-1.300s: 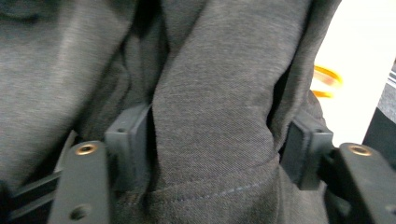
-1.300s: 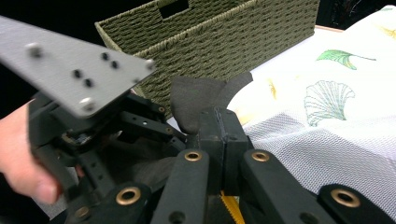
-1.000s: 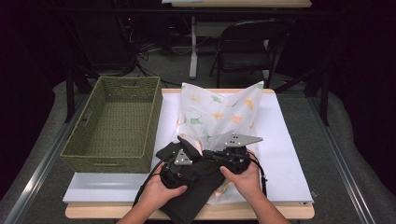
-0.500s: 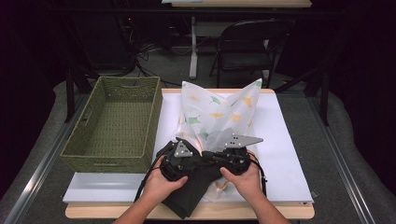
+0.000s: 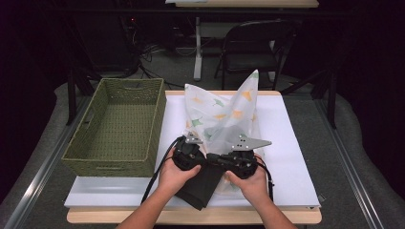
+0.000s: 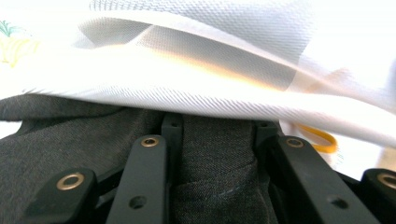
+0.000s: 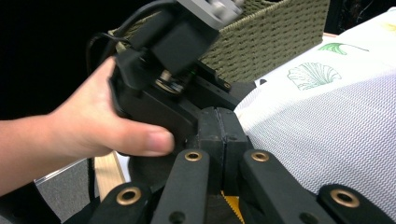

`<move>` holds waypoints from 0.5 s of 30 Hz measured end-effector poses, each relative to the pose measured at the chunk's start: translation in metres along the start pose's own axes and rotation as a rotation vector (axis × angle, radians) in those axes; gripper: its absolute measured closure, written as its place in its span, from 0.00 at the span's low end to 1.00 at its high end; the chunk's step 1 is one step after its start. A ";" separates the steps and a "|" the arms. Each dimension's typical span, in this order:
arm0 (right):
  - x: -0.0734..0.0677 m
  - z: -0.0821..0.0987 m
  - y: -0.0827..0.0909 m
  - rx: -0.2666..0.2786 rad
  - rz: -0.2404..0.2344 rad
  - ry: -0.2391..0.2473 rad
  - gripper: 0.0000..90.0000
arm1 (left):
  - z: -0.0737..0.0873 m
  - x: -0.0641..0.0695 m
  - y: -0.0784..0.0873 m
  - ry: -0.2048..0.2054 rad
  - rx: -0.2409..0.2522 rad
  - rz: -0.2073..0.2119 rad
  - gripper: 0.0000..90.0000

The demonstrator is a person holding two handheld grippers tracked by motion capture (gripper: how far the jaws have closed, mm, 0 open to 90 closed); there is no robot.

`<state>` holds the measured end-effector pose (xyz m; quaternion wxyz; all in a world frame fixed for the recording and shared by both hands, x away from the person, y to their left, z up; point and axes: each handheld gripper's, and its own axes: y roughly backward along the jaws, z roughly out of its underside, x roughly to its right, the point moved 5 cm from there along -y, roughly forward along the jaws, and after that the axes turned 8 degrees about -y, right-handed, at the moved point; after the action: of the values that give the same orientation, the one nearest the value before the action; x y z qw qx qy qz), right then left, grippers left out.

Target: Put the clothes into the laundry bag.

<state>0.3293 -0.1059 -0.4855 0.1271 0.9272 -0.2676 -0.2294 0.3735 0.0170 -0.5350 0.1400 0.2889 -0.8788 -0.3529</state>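
Dark room; folding chair (image 5: 251, 52) behind table (image 5: 296, 143); grey floor (image 5: 353, 162).

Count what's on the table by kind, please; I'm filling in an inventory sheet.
Wicker basket: 1
White mesh bag with leaf print: 1
Dark grey cloth: 1
Handheld grippers, left gripper and right gripper: 2
Total: 5

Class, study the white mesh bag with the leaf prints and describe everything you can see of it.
The mesh bag is a translucent white pouch of fine woven mesh, printed with green and orange leaf and shell shapes. It lies on the white table top, right of the woven basket, with two corners standing up as points at its far end. Its near edge lies over a dark grey garment that enters its mouth. The left gripper and right gripper meet it there; an orange zip pull shows at the edge.
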 end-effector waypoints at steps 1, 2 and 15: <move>0.001 0.001 0.000 -0.002 0.003 -0.008 1.00 | 0.002 -0.001 -0.005 0.001 -0.006 -0.002 0.74; 0.002 0.002 -0.001 -0.006 0.006 -0.008 1.00 | 0.004 -0.002 -0.009 0.000 -0.009 -0.004 0.73; 0.015 0.003 0.003 0.000 0.065 0.009 1.00 | 0.005 0.010 0.011 -0.094 0.035 -0.017 0.59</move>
<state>0.3378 -0.1167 -0.4922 0.1356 0.9190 -0.2970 -0.2208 0.3586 0.0200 -0.5302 0.0904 0.2816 -0.8881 -0.3519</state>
